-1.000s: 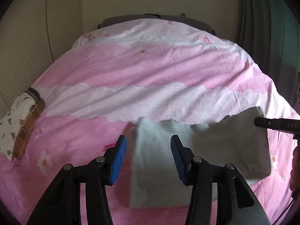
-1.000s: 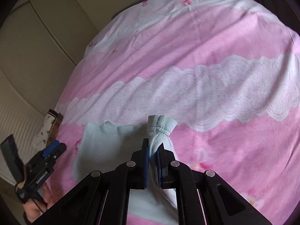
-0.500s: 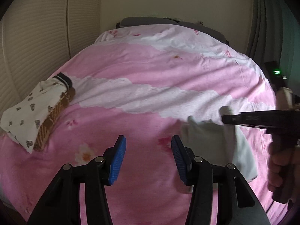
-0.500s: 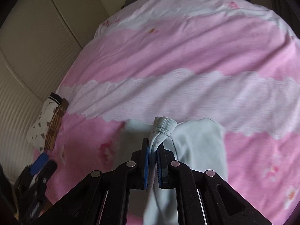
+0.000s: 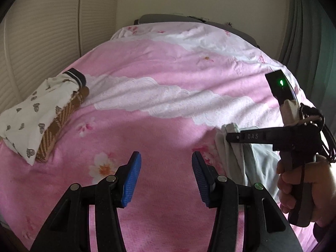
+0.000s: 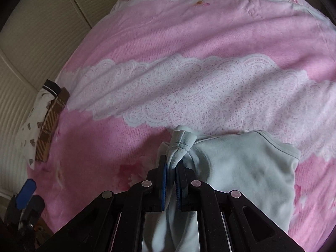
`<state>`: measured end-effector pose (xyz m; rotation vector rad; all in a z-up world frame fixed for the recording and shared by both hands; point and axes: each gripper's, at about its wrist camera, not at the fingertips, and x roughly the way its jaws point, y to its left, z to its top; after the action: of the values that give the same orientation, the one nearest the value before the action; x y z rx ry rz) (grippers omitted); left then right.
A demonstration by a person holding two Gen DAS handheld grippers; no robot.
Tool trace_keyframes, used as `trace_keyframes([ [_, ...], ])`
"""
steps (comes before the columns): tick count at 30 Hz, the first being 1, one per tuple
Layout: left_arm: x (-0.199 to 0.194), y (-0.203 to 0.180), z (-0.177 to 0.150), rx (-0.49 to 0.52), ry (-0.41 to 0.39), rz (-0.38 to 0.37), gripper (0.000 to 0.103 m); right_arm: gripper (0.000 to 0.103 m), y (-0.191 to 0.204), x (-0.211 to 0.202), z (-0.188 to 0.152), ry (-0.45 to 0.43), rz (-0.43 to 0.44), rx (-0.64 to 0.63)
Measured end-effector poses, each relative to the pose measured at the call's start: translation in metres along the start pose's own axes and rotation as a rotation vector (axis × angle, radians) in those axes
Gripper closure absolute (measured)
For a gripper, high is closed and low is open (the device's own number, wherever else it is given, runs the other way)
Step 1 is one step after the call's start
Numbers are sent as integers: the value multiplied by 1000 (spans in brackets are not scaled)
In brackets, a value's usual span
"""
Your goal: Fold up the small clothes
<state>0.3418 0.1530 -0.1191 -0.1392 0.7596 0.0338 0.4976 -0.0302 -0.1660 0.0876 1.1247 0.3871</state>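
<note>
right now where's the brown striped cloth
In the left wrist view the brown striped cloth lies at the far left of the pink bed cover, tucked under the white printed garment, well away from the open left tongs.

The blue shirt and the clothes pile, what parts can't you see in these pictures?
- Shirt: in the right wrist view its near end is hidden under the right gripper, whose jaws pinch a bunched bit.
- Shirt, left wrist view: its right side is blocked by the gripper and hand.
- Pile: the brown piece is mostly covered by the white printed one; prints too small to read.
</note>
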Motion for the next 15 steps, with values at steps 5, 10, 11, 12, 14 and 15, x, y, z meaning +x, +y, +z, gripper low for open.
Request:
trace_keyframes([
  [5, -2, -23, 0, 41, -13, -36, 54, 72, -6, -25, -9, -33, 43, -53],
  [10, -1, -50, 8, 97, -18, -113, 54, 71, -21, -84, -37, -188, 12, -107],
  [11, 1, -55, 9, 111, -17, -134, 54, 71, -23, -94, -44, -217, 0, -116],
  [12, 3, -60, 11, 122, -14, -155, 54, 71, -27, -107, -56, -255, -24, -130],
  [14, 16, -73, 15, 155, 13, -216, 54, 71, -32, -121, -75, -299, -55, -150],
  [15, 21, -77, 16, 163, 23, -230, 55, 71, -34, -126, -88, -321, -77, -163],
])
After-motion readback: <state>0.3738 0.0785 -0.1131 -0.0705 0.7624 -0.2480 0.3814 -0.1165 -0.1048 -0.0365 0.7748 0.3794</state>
